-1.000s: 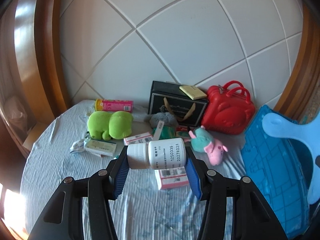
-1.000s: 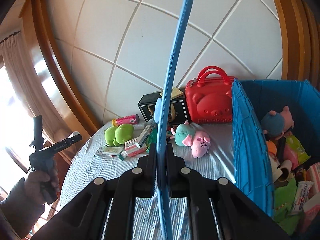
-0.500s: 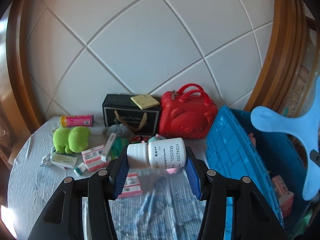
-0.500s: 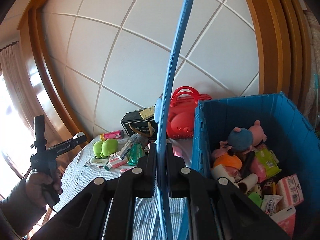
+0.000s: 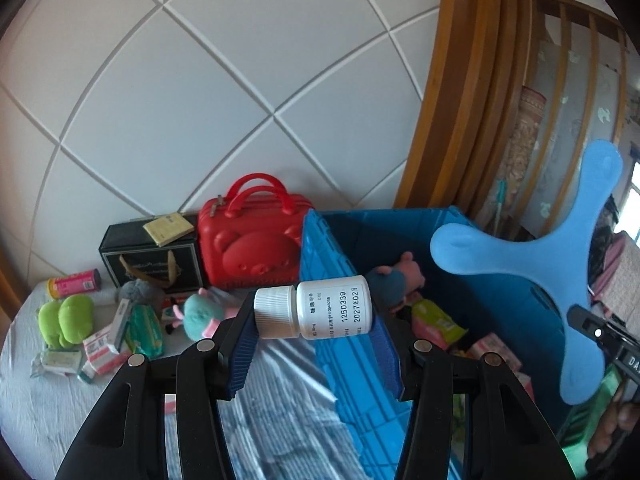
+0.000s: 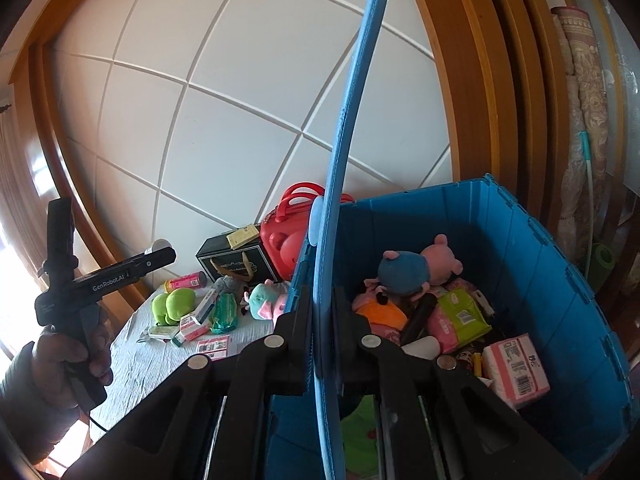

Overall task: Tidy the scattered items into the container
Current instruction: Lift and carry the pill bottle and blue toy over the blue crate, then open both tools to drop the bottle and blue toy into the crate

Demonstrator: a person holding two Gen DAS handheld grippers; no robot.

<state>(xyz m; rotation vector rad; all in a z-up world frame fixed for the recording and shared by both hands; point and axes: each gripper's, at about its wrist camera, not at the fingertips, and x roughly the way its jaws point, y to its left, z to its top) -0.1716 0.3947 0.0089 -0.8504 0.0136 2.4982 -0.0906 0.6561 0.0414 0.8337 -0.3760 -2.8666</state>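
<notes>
pill bottle (image 5: 314, 312), white, lies sideways at the centre of the left wrist frame, long axis across the picture, ribbed cap toward the left, printed label toward the right. left gripper (image 5: 314, 346) is clamped on its two ends, partly spread. behind it, centre right, blue crate (image 5: 340, 264) holds pig plush toys (image 6: 416, 266), a green packet (image 6: 464, 314) and a pink box (image 6: 514, 366). right gripper (image 6: 322, 336), at the lower centre of its frame, is fully pinched on a flat blue boomerang toy (image 6: 348, 128), edge-on and upright, rising to the top of the frame.
</notes>
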